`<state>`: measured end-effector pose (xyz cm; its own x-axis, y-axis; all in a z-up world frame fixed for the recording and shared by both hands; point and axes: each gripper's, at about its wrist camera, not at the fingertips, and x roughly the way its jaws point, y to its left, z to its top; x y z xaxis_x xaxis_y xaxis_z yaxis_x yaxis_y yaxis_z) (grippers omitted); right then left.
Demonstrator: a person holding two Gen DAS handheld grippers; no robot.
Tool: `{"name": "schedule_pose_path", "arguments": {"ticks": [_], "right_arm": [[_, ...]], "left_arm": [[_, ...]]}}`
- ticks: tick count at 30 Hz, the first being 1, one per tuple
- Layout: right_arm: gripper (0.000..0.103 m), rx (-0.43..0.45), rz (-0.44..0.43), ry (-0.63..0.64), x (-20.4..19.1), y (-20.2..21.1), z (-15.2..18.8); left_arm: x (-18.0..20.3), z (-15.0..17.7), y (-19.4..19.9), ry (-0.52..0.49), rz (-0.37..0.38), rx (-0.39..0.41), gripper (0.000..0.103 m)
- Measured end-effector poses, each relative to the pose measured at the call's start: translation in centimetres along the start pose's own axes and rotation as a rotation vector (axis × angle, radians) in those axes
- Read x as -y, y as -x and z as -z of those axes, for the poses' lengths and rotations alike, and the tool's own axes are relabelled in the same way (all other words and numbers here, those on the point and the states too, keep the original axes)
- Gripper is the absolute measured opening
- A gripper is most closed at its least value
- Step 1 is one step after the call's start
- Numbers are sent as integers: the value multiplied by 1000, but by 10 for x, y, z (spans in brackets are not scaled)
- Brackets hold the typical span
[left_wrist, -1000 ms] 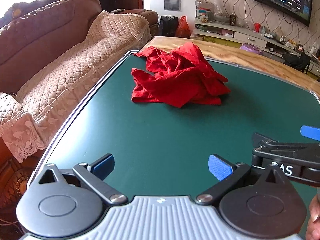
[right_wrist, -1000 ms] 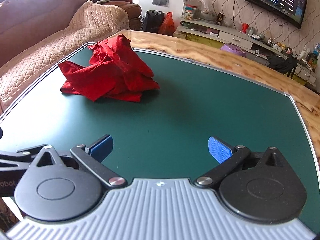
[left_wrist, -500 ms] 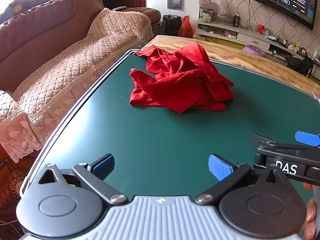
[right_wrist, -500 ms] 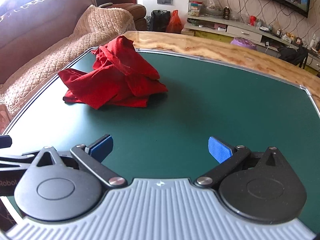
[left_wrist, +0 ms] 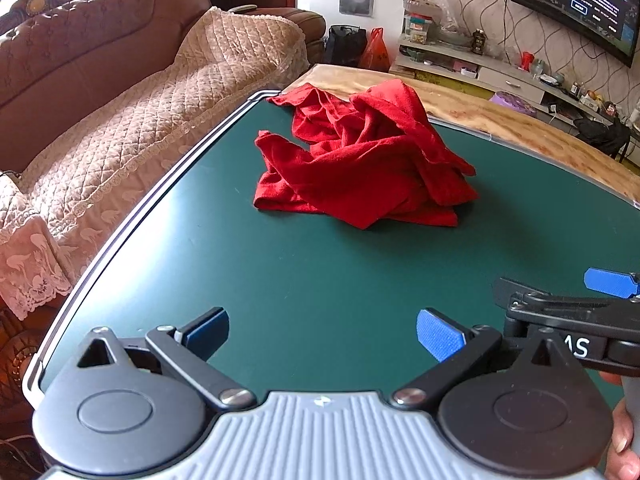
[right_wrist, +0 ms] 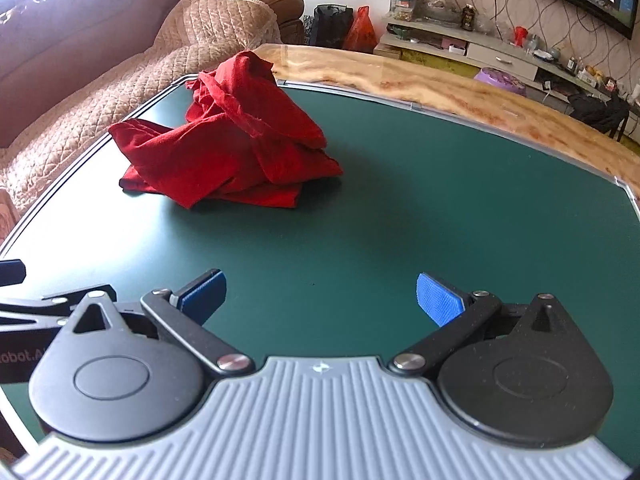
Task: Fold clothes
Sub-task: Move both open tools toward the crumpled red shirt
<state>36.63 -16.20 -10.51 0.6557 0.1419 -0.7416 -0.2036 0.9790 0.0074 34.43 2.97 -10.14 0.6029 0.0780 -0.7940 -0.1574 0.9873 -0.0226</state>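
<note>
red garment (left_wrist: 362,164) crumpled near mat (left_wrist: 320,272) far-left corner — both tools wide.

A green mat (left_wrist: 320,280) with a pale rim covered the table (left_wrist: 500,116). One crumpled red garment (left_wrist: 360,168) lay on it, near the far left corner.

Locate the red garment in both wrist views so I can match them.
Left wrist: red garment crumpled centre, upper half of frame, on the green mat near its far-left corner.
Right wrist: red garment left of centre, upper half, same corner of the mat.
Shared landmark: the orange plastic bag on the floor beyond the table, in both views.
</note>
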Motion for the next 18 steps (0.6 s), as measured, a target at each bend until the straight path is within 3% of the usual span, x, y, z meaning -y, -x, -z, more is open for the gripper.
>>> {"name": "schedule_pose_path", "arguments": {"ticks": [12, 18], "right_arm": [[103, -14, -21, 24, 5, -15, 0], [103, -11, -76, 23, -6, -26, -16]], "left_arm": [[-6, -5, -9, 18, -7, -13, 103], [-8, -10, -10, 18, -17, -2, 103]]}}
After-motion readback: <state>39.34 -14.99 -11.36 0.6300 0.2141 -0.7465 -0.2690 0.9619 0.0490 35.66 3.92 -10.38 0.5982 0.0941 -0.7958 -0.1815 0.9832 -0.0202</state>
